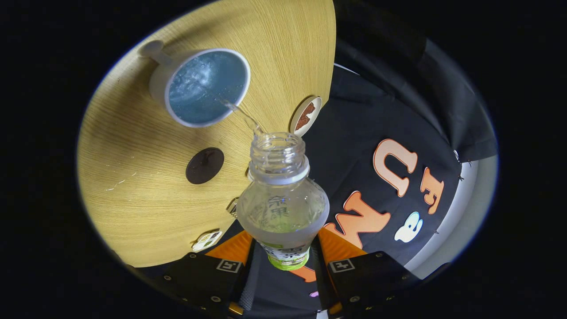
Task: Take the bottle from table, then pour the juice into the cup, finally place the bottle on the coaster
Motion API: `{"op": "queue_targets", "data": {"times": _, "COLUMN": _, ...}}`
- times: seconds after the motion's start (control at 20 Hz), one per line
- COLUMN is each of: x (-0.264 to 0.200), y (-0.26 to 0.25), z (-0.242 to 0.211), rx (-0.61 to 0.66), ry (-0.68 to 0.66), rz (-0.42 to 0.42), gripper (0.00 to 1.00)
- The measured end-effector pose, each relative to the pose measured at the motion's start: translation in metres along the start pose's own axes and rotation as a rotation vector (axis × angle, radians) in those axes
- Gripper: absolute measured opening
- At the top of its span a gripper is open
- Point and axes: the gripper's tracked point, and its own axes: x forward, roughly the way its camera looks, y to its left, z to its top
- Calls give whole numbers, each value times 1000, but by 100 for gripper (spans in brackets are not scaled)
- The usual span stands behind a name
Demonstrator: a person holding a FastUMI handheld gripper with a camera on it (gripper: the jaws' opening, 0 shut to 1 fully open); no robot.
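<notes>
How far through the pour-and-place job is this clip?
Done: the bottle is off the table, clamped between the gripper fingers. In hand: it is tipped, a thin stream running into the cup, which holds liquid. Left: setting the bottle on the dark coaster, still bare.

Bottle (pixel 283 195) sits clamped between the gripper (pixel 283 261) fingers, mouth toward the cup (pixel 199 86) on the table (pixel 133 177). Coaster (pixel 204 165) lies between cup and fingers. A small dish (pixel 305 116) sits at the table edge.
</notes>
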Motion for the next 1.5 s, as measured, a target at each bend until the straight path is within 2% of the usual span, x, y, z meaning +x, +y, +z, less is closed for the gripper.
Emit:
{"op": "queue_targets", "data": {"times": 0.65, "x": 0, "y": -21, "z": -7, "rx": -53, "ry": -2, "rz": -53, "gripper": 57}}
{"op": "queue_targets", "data": {"times": 1.5, "x": 0, "y": -23, "z": -3, "rx": -55, "ry": -24, "rz": -37, "gripper": 57}}
